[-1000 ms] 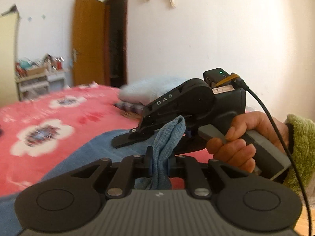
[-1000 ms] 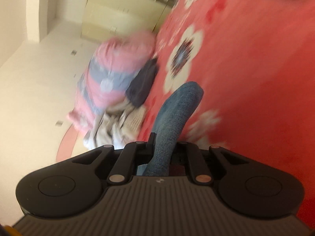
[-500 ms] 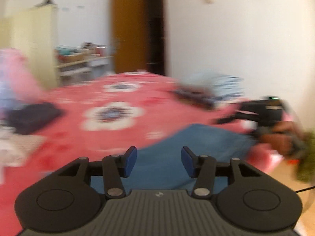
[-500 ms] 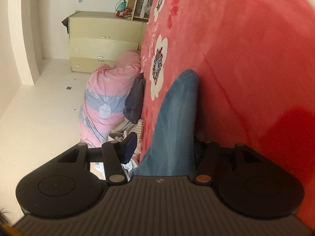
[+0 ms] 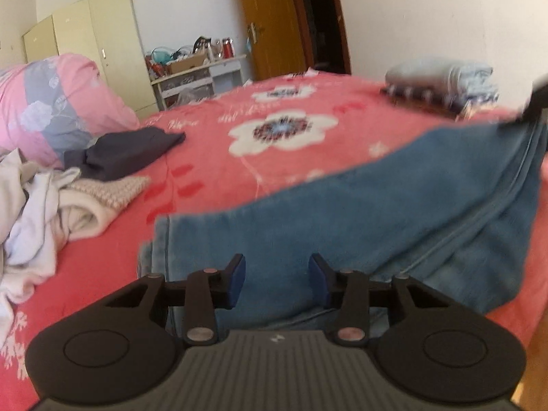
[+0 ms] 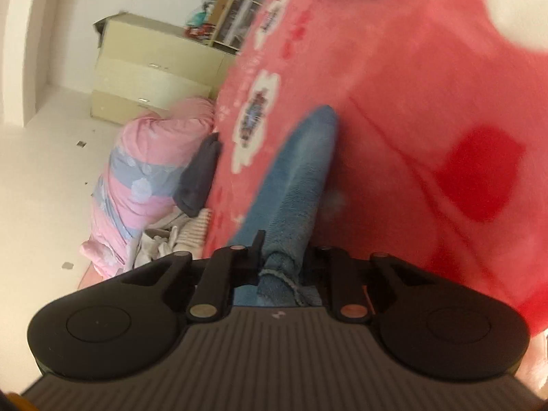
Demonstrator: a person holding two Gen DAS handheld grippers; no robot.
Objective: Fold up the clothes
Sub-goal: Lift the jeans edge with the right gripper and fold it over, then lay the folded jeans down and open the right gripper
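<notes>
Blue jeans (image 5: 342, 212) lie spread across the red flowered bed cover (image 5: 212, 157), one hem end near the left. My left gripper (image 5: 276, 279) hovers over that end. Its jaws are closing, its blue pads (image 5: 236, 279) stand apart, and only flat denim lies beneath them. At the far right edge of the left wrist view, the dark tip of my right gripper (image 5: 534, 102) sits on the jeans' other end. In the right wrist view, my right gripper (image 6: 282, 263) is closing, its pads pressing a bunched fold of the jeans (image 6: 298, 171).
A heap of pale clothes (image 5: 41, 205) and a dark garment (image 5: 126, 150) lie at the bed's left, by a rolled pink quilt (image 5: 51, 102). A folded stack (image 5: 441, 78) sits at the far right. Behind stand a wardrobe (image 5: 102, 44), a shelf (image 5: 198, 72) and a door (image 5: 270, 20).
My left gripper let go of the bunched denim and swung left to the jeans' hem end, jaws apart. The right gripper opened, then closed again on the jeans.
</notes>
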